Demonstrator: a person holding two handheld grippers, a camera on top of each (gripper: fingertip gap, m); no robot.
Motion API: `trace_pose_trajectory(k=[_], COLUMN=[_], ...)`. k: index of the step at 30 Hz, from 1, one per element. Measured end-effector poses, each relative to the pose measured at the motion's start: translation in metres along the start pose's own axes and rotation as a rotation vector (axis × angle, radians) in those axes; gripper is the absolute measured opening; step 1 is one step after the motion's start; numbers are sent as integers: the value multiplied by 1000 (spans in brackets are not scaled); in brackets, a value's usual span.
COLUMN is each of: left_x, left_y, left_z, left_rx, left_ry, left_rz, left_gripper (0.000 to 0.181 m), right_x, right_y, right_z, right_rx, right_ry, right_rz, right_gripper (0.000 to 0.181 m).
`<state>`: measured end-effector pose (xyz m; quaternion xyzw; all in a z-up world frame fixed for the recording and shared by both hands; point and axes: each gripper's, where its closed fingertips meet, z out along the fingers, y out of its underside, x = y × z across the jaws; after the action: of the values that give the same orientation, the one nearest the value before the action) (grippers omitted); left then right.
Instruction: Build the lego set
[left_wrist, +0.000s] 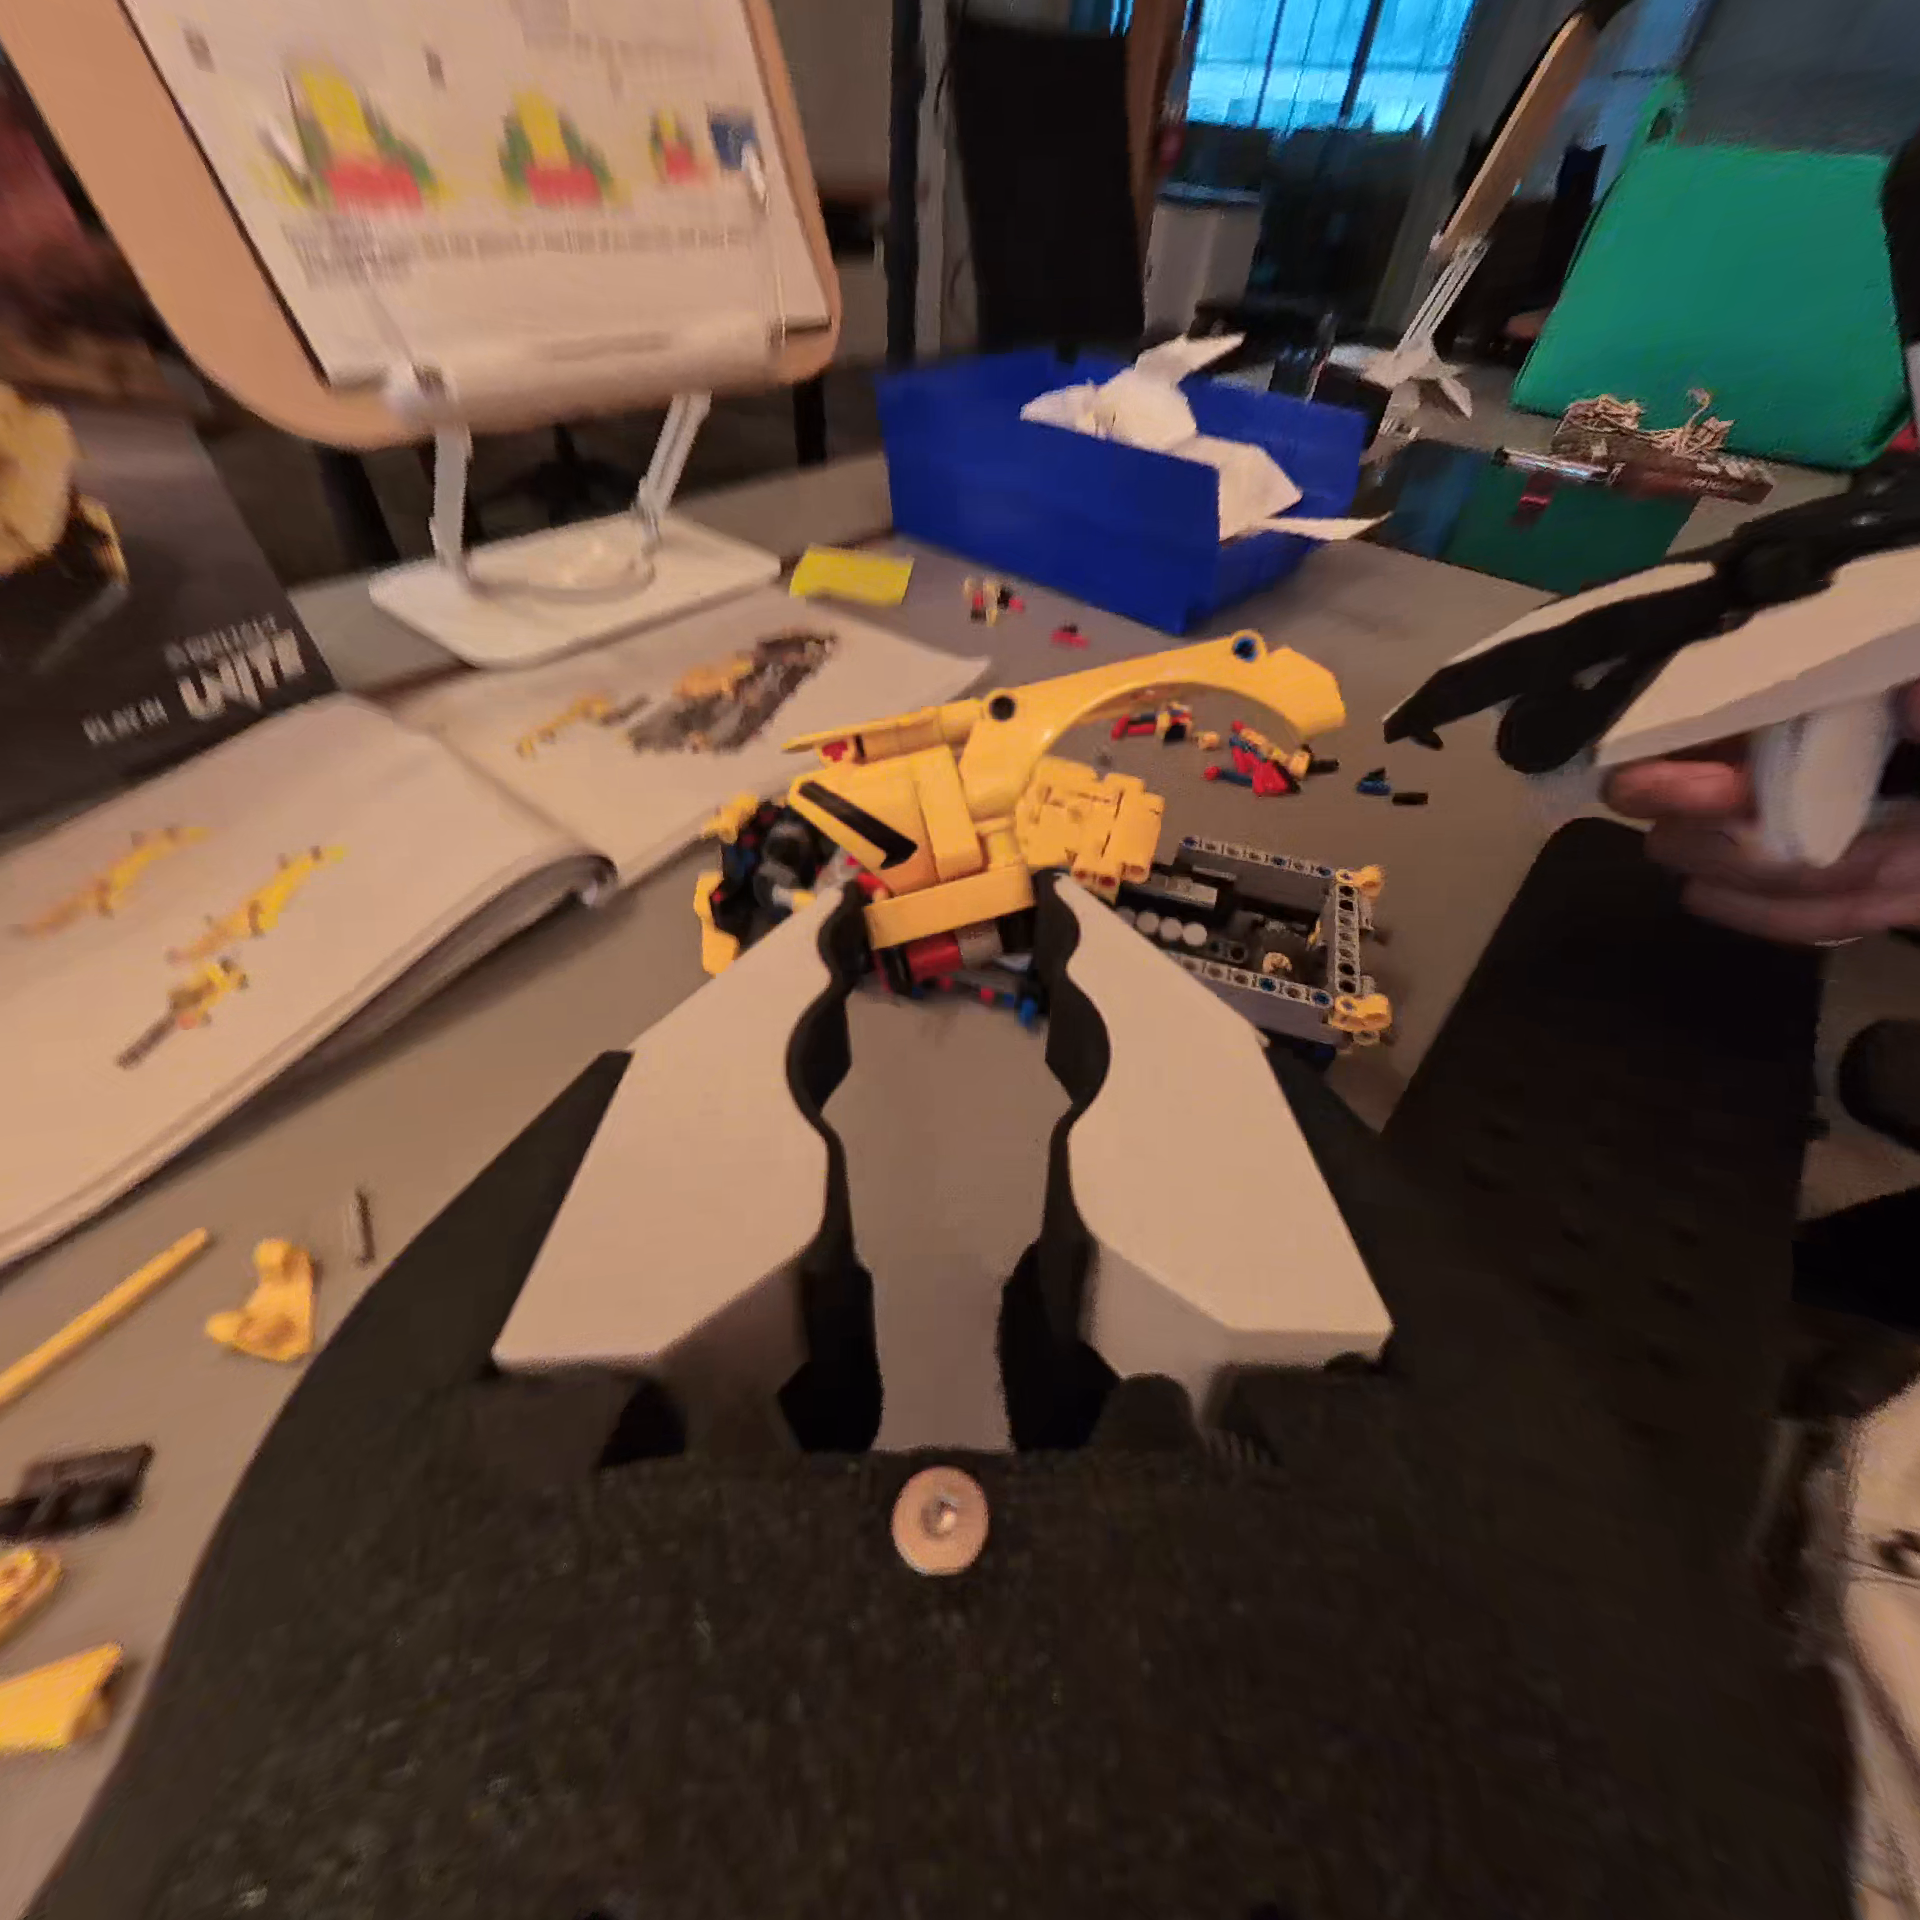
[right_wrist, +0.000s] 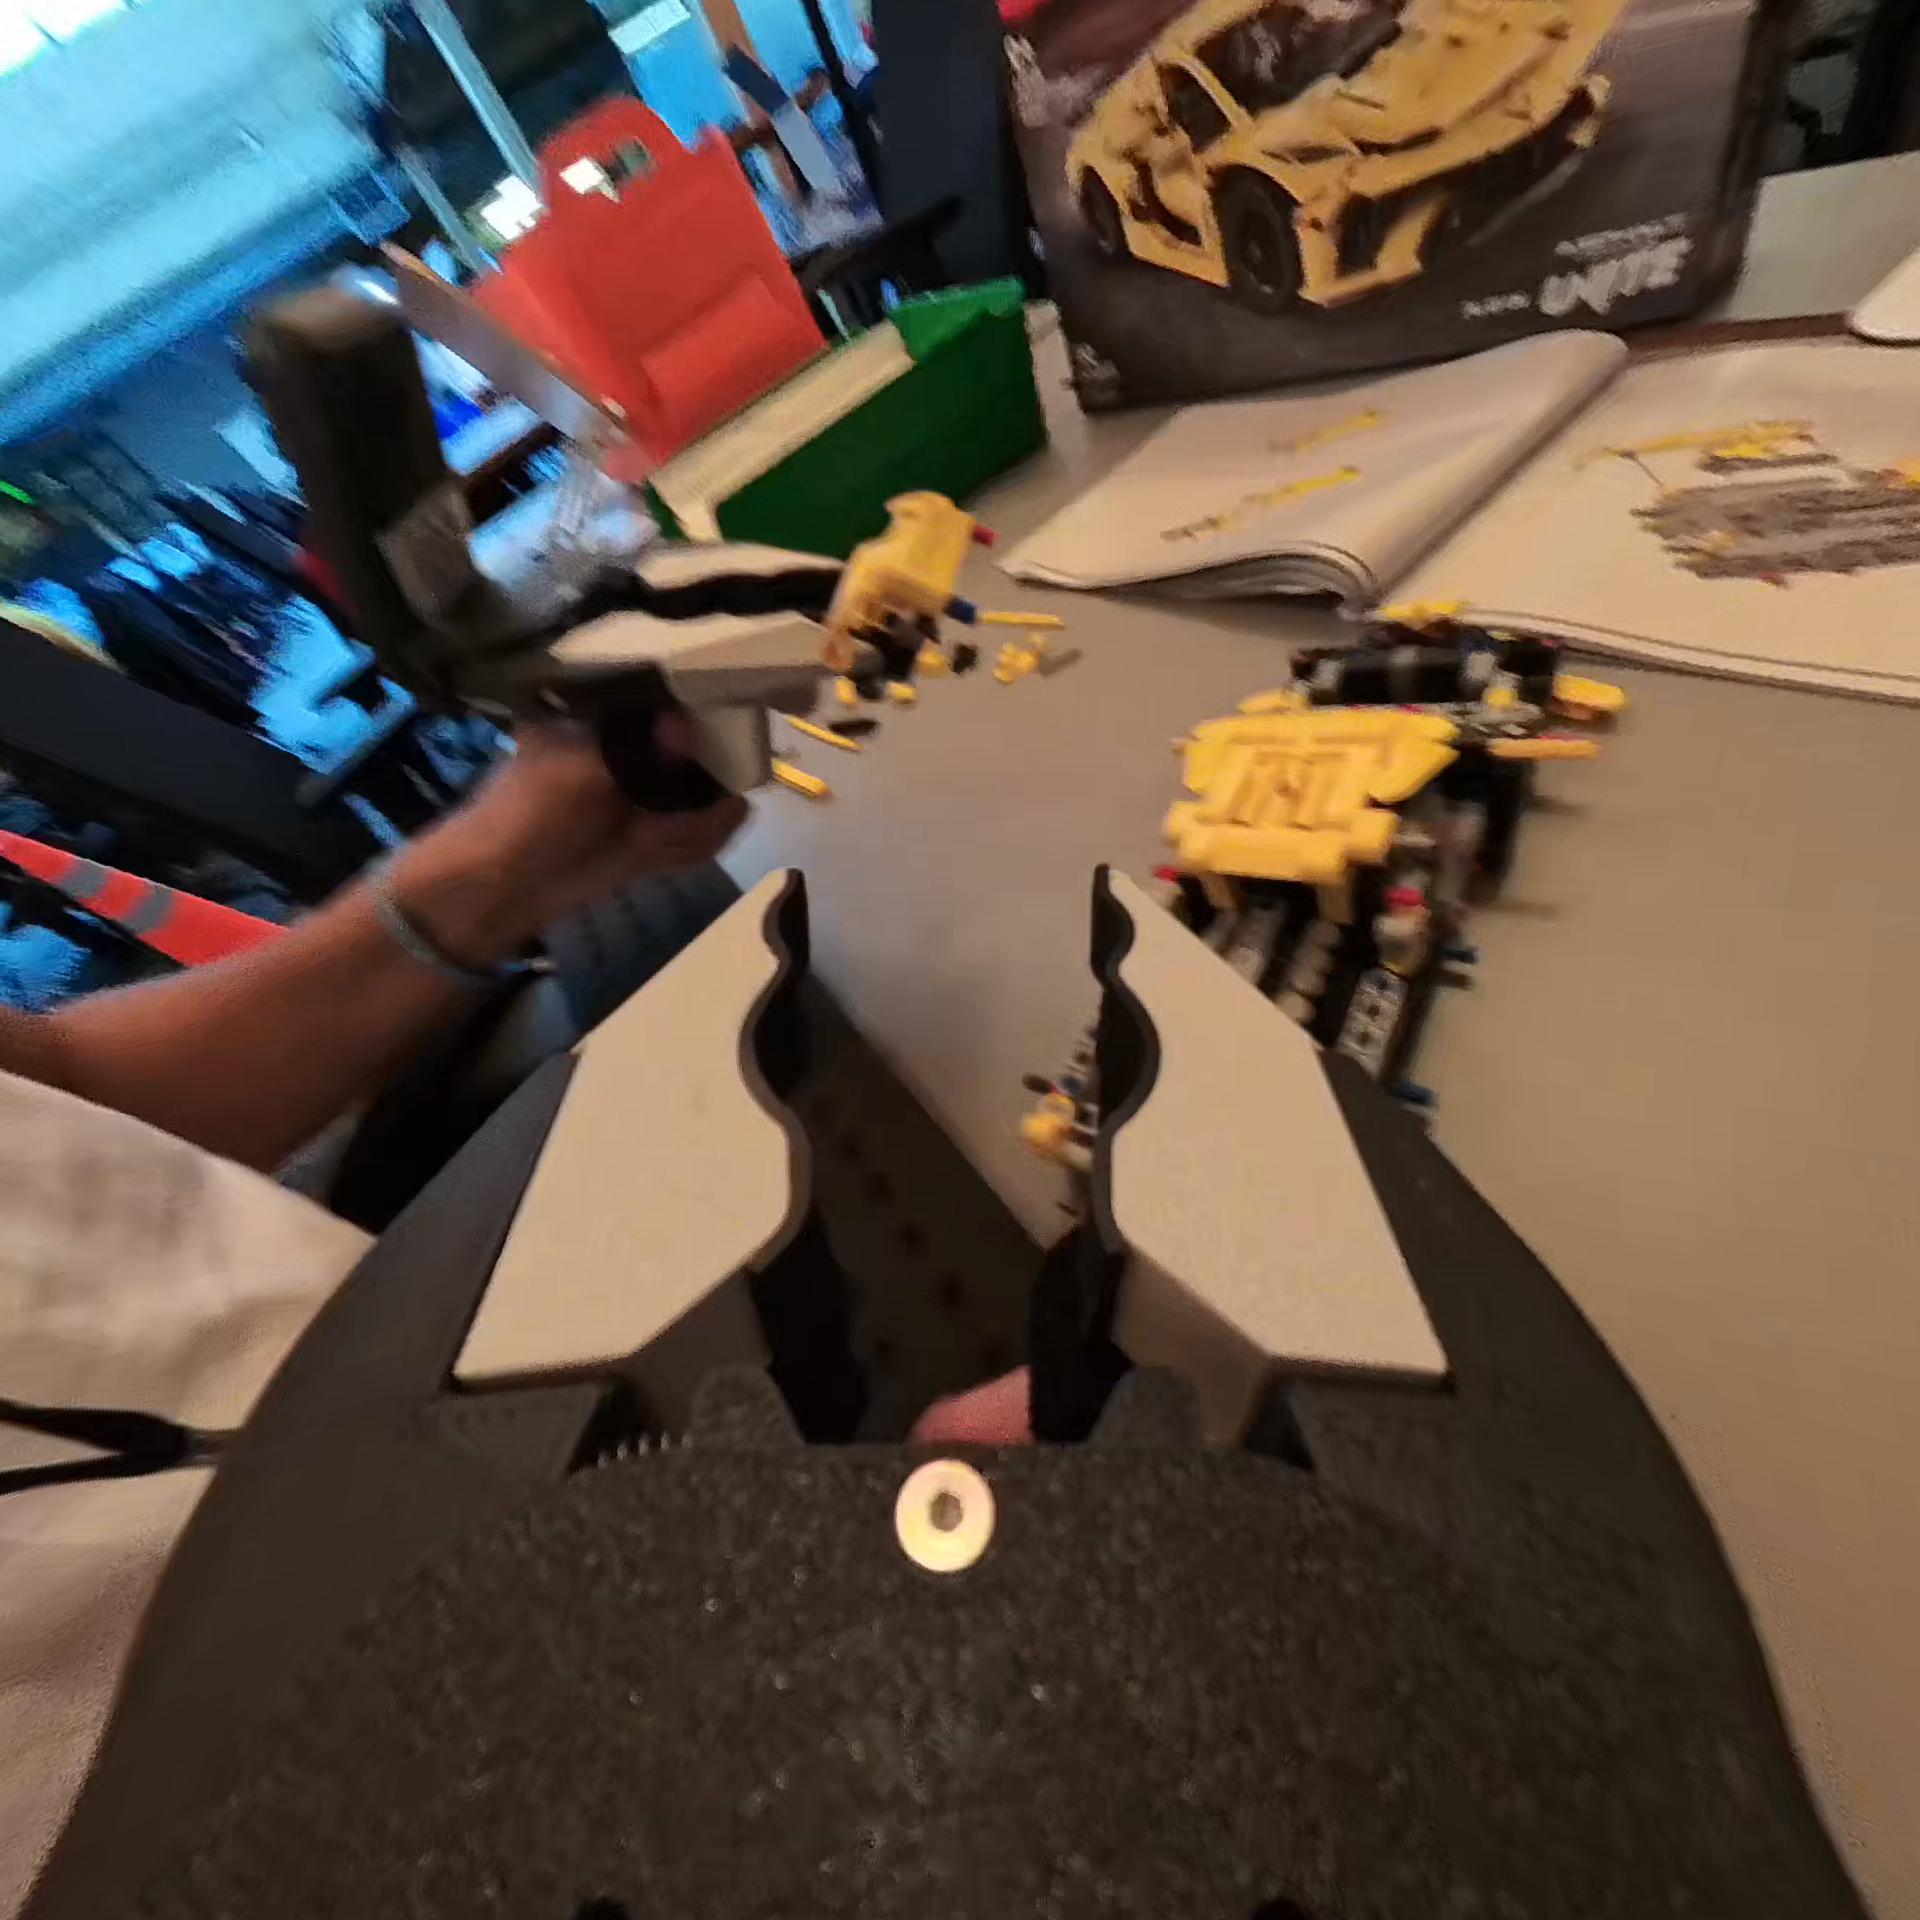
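Left gripper (left_wrist: 940, 899) is clamped on a yellow sub-assembly (left_wrist: 956, 821), lifted clear of the table (left_wrist: 935, 1101); right gripper (right_wrist: 951, 914) hangs open and empty nearer the chassis (right_wrist: 1382, 821). Judging by this, a body section is being carried for fitting. Next it needs aligning over the chassis, checked against the open manual (right_wrist: 1455, 488) beyond.

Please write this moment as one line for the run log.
left gripper: shut on yellow subassembly | right gripper: open, empty | chassis: on table
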<state>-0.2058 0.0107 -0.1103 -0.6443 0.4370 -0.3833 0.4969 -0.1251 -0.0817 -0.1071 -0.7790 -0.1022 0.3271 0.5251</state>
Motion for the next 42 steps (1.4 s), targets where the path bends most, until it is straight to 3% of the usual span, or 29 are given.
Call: trace_pose_trajectory(k=[5, 11, 17, 20, 23, 24, 42], left_x=[8, 36, 61, 71, 75, 75, 57], left_y=[-9, -6, 2, 7, 11, 13, 49], left_z=[5, 18, 25, 27, 31, 33, 35], left_rx=[91, 88, 93, 98, 83, 74, -89], left_ry=[2, 73, 147, 164, 146, 135, 12], left_rz=[255, 582, 801, 871, 909, 916, 729], left_gripper=[33, 33, 33, 33, 33, 33, 36], right_x=[-23, -8, -9, -6, -6, -1, 21], right_y=[-25, -11, -4, -3, 2, 4, 13], right_z=[13, 35, 47, 50, 55, 55, 53], right_rx=[91, -36, -126, -134, -171, -181, -309], right_ry=[-53, 49, -16, -5, 3, 38, 287], right_rz=[61, -26, 20, 28, 27, 9, -72], right_gripper=[70, 61, 39, 38, 34, 25, 24])
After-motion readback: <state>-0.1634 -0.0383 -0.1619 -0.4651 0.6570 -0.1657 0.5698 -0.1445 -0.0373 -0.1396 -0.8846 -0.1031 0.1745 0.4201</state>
